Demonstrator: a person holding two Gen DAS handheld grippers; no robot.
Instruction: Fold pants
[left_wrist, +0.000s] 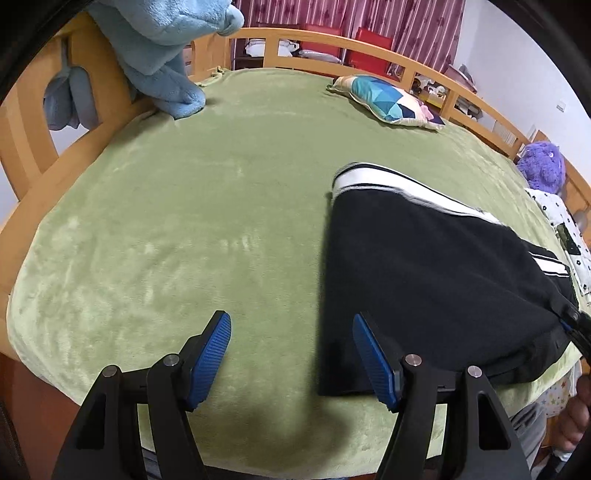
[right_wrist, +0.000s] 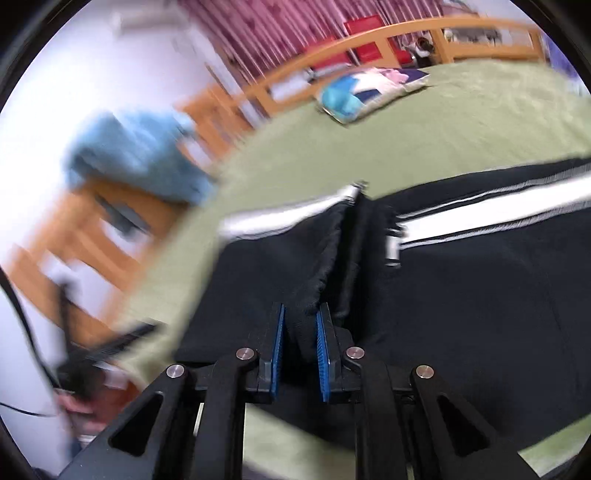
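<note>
While R gripper (right_wrist: 300, 332) seemingly pinches one pair of pants (right_wrist: 461, 295), L gripper (left_wrist: 291, 332) gapes.

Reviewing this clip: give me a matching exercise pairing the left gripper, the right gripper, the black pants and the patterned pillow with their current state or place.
Things:
1. left gripper
2. right gripper
3. black pants
4. patterned pillow

States or places:
A. lies near the far rail of the bed
B. open over the green blanket, holding nothing
C. shut on a fold of dark fabric
D. spread on the blanket, white side stripe showing

Pairs: 1-B, 2-C, 3-D, 4-A
</note>
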